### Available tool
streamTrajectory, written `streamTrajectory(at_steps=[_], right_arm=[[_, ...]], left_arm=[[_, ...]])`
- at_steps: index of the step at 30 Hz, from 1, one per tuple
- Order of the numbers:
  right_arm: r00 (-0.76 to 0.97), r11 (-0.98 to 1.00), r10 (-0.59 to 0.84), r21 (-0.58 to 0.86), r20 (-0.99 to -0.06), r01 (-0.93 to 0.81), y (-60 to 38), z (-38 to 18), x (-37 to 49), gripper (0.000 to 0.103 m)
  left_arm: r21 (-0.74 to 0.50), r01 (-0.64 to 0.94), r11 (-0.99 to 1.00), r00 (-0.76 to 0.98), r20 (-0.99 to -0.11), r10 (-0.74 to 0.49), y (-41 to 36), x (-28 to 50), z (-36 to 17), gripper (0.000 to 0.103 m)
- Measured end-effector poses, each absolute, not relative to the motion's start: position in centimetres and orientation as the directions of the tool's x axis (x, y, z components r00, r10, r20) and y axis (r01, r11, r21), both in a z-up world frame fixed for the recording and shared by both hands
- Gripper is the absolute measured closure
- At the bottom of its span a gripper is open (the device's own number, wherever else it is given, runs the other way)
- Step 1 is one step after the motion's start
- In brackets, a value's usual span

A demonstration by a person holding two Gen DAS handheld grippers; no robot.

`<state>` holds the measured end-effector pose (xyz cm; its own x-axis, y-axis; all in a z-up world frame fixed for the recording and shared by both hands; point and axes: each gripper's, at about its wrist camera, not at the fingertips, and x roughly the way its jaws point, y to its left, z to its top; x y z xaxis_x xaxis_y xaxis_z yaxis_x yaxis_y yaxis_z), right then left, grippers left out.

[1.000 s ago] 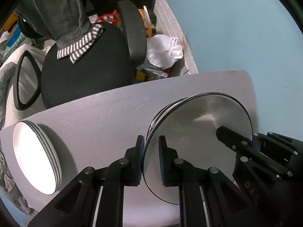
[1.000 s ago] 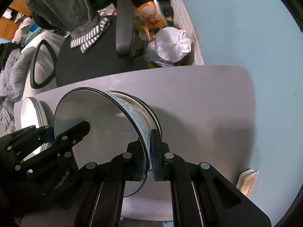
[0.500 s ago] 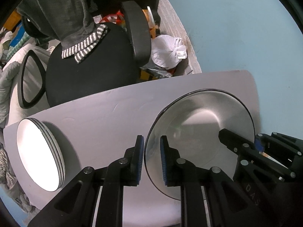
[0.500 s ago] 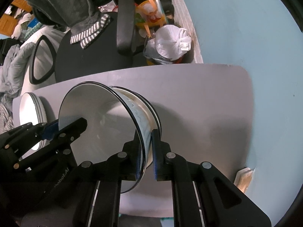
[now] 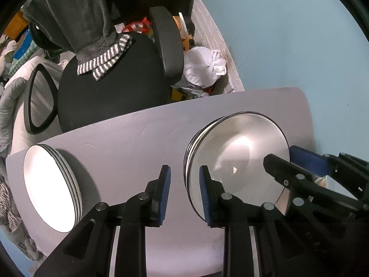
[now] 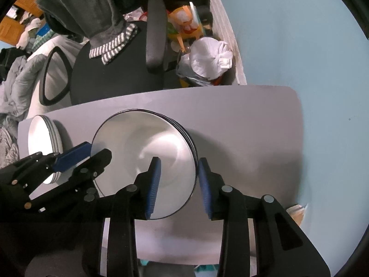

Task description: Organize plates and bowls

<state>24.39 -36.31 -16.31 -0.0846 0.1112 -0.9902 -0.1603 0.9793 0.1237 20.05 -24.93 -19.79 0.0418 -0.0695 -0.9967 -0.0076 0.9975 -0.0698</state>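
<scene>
The stack of bowls (image 6: pixel 147 152) sits mid-table (image 6: pixel 242 120), between both grippers. The left gripper (image 5: pixel 184 191) and right gripper (image 6: pixel 177 180) each straddle its rim, jaws spread wide, gripping nothing. A second stack, of plates (image 5: pixel 49 187), lies further left. Behind stand an office chair (image 5: pixel 110 87) and a white bag (image 5: pixel 203 67).

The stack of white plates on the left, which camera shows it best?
The left wrist view: the white plate stack sits large and unobstructed. In the right wrist view it is smaller, and the left gripper hides its lower part.
</scene>
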Motion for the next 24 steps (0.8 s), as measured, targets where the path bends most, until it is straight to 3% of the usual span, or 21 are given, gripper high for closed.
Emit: streamTrajectory(at_steps=[4, 6, 8, 14, 17, 24], right_arm=[[-0.062, 0.98, 0.097, 0.106, -0.993, -0.171, -36.3, -15.6, 24.3, 0.07], [-0.048, 0.98, 0.087, 0.094, -0.995, -0.174, -36.3, -15.3, 24.2, 0.063], [-0.032, 0.981, 0.075, 0.08, -0.997, -0.174, -36.3, -15.0, 24.0, 0.059], [0.008, 0.98, 0.052, 0.049, -0.999, -0.192, -36.2, -13.8, 23.4, 0.053], [0.032, 0.98, 0.042, 0.035, -0.999, -0.194, -36.3, -13.1, 23.1, 0.051], [0.074, 0.983, 0.071, 0.057, -0.995, -0.173, -37.1, -11.1, 22.5, 0.045]], left_arm=[[-0.066, -0.005, 0.998, 0.055, -0.996, -0.065, -24.9, 19.7, -19.5, 0.078], [-0.066, -0.009, 0.998, 0.066, -0.996, -0.065, -24.8, 19.6, -19.1, 0.075], [-0.07, -0.013, 0.997, 0.08, -0.994, -0.069, -24.6, 19.3, -18.5, 0.065], [-0.082, -0.011, 0.997, 0.129, -0.988, -0.08, -24.2, 18.5, -16.6, 0.063], [-0.077, -0.011, 0.997, 0.157, -0.985, -0.075, -23.9, 17.9, -15.6, 0.049], [-0.082, -0.003, 0.997, 0.171, -0.982, -0.08, -23.5, 17.0, -14.8, 0.049]])
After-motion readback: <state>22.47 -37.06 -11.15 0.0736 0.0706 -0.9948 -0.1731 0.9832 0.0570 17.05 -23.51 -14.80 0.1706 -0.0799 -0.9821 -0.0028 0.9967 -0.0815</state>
